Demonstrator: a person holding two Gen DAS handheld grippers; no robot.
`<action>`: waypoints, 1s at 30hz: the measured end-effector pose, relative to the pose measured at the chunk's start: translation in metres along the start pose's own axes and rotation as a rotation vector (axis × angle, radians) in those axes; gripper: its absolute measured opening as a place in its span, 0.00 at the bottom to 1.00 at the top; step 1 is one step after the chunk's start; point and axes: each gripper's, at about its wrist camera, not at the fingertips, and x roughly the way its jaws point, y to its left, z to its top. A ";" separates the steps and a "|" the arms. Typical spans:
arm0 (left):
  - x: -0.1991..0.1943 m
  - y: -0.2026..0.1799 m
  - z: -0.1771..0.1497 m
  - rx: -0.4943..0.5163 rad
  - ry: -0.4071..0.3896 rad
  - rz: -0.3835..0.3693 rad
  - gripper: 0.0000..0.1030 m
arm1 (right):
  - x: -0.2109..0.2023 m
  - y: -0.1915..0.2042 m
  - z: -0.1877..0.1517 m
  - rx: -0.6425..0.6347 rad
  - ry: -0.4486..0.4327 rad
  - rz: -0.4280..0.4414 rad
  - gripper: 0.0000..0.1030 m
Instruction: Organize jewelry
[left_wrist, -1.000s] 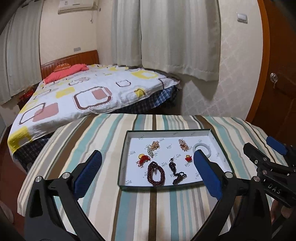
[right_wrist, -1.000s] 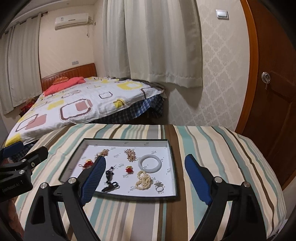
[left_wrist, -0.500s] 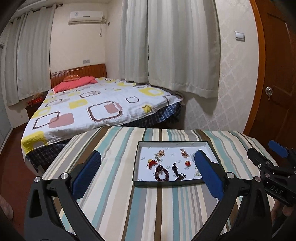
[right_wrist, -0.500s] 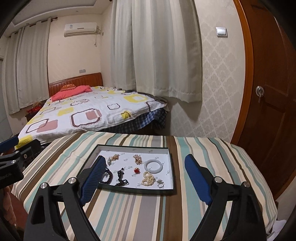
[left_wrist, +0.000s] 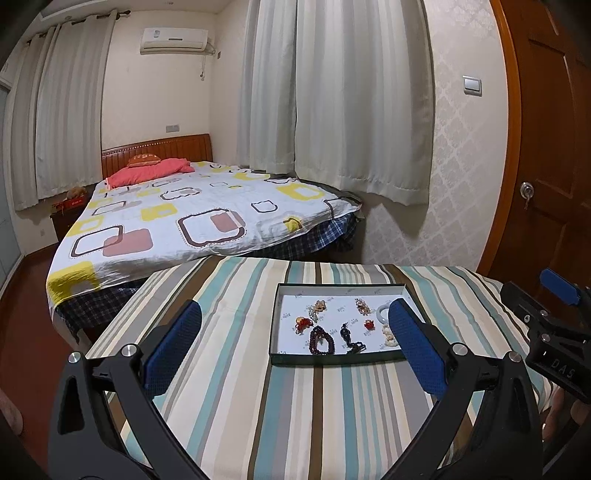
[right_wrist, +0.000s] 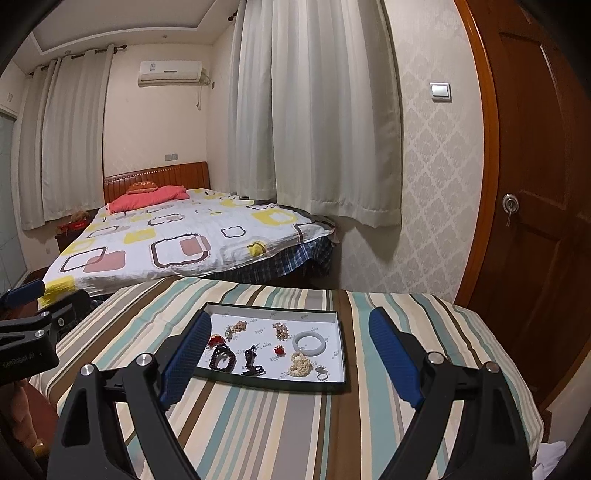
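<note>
A shallow dark-rimmed tray (left_wrist: 340, 285) (right_wrist: 273, 306) with a white floor lies on the striped table. In it lie several jewelry pieces: a dark red bead bracelet (left_wrist: 322, 339) (right_wrist: 222, 359), a black necklace (left_wrist: 349, 339) (right_wrist: 252, 361), a white bangle (right_wrist: 309, 343), a cream bead cluster (right_wrist: 300, 364), a small ring (right_wrist: 321, 372), red charms (left_wrist: 303, 324) and gold pieces (right_wrist: 281, 330). My left gripper (left_wrist: 293, 334) is open and empty, above the table short of the tray. My right gripper (right_wrist: 290, 349) is open and empty, also short of the tray.
The table wears a striped cloth (left_wrist: 229, 295) (right_wrist: 258, 424). A bed (left_wrist: 192, 218) stands beyond it, with curtains (left_wrist: 351, 99) and a papered wall behind. A wooden door (right_wrist: 539, 184) is to the right. The right gripper's body (left_wrist: 554, 343) shows at the right edge.
Both grippers have pulled back and up from the tray, which now looks smaller and farther. Both stayed open and empty. The jewelry has not moved.
</note>
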 end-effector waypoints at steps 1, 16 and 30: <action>0.000 -0.001 0.001 -0.001 -0.001 0.000 0.96 | -0.001 0.000 0.000 0.000 -0.003 0.001 0.82; -0.006 0.000 -0.001 -0.003 -0.005 -0.006 0.96 | -0.005 0.006 -0.001 -0.010 -0.011 0.006 0.82; -0.003 0.001 -0.002 -0.008 0.010 -0.007 0.96 | -0.005 0.008 -0.001 -0.011 -0.005 0.009 0.82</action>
